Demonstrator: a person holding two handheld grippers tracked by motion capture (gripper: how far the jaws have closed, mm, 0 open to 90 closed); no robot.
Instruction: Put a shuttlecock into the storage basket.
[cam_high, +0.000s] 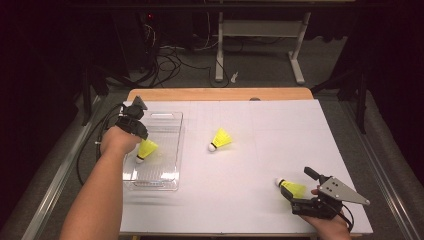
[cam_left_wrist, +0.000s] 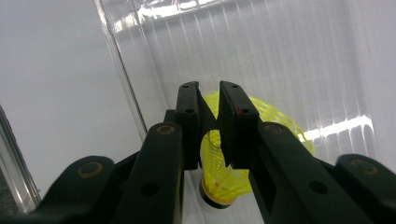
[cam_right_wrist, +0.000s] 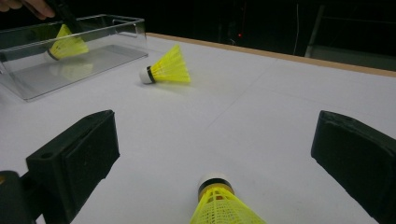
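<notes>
While the left gripper (cam_high: 141, 141) pinches a yellow shuttlecock (cam_high: 146, 149) by its skirt over the clear plastic bin (cam_high: 170, 180) at nine o'clock, the right gripper (cam_high: 300, 192), jaws spread wide, straddles a second shuttlecock (cam_high: 292, 187) at five o'clock. A third shuttlecock (cam_high: 220, 139) lies mid-table on the white surface (cam_high: 280, 135).

Three yellow shuttlecocks (cam_high: 220, 139), white corks; clear tray (cam_high: 170, 182); white table (cam_high: 280, 130); black hand-held gripper (cam_right_wrist: 210, 154).
</notes>
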